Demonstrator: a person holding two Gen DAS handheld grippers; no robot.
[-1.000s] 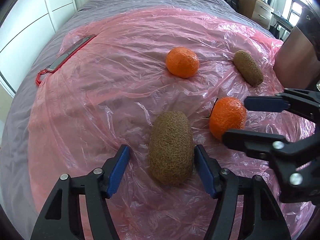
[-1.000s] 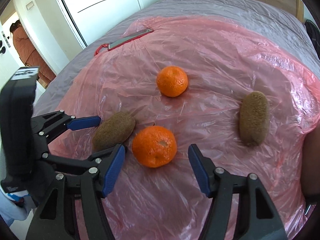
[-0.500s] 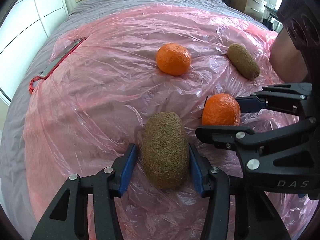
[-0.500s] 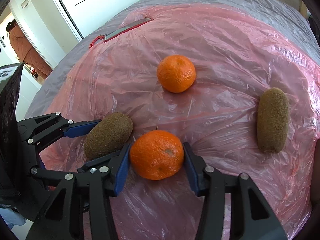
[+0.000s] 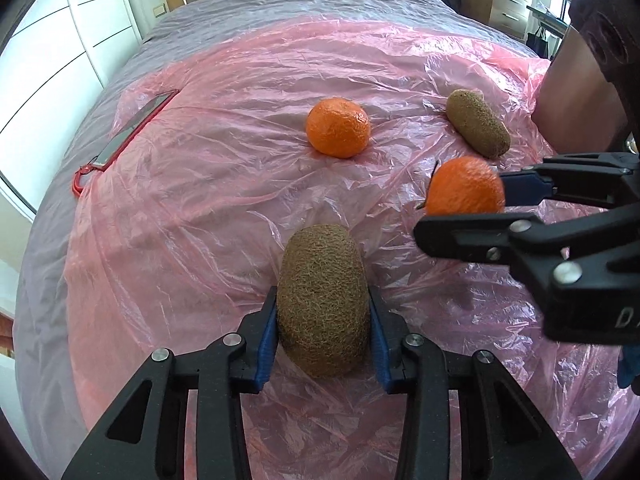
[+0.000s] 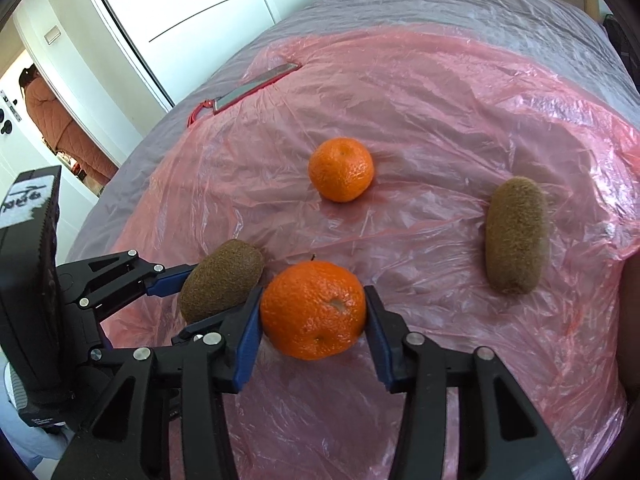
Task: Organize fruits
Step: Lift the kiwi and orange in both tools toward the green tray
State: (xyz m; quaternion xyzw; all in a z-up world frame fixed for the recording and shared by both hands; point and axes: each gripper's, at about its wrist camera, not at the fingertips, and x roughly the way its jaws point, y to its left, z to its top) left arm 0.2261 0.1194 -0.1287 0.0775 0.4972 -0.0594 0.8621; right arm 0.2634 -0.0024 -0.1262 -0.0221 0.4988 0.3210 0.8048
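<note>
Fruit on pink plastic sheet point(image 5: 224, 208) spread over a grey bed point(image 5: 280, 8). My left claw point(image 5: 323, 330) is closing, blue pads pressed to both flanks of the near kiwi point(image 5: 322, 300), at 6 o'clock in the left view. My right claw point(image 6: 313, 322) is closing too, pads tight against the near orange point(image 6: 314, 309); that orange hangs at 3 o'clock in the left view.

Around: second orange point(image 5: 338, 127) lies loose at 12 o'clock, well apart from both claws. Second kiwi point(image 5: 478, 123) sits at 2 o'clock, near the sheet's edge. Red-handled knife point(image 5: 132, 132) at 10 o'clock, far off. The two claws crowd each other: my right claw's left finger lies just beside the gripped kiwi.

Against a second ago: both claws stood wide then, pads clear of the fruit; now both clamp.
</note>
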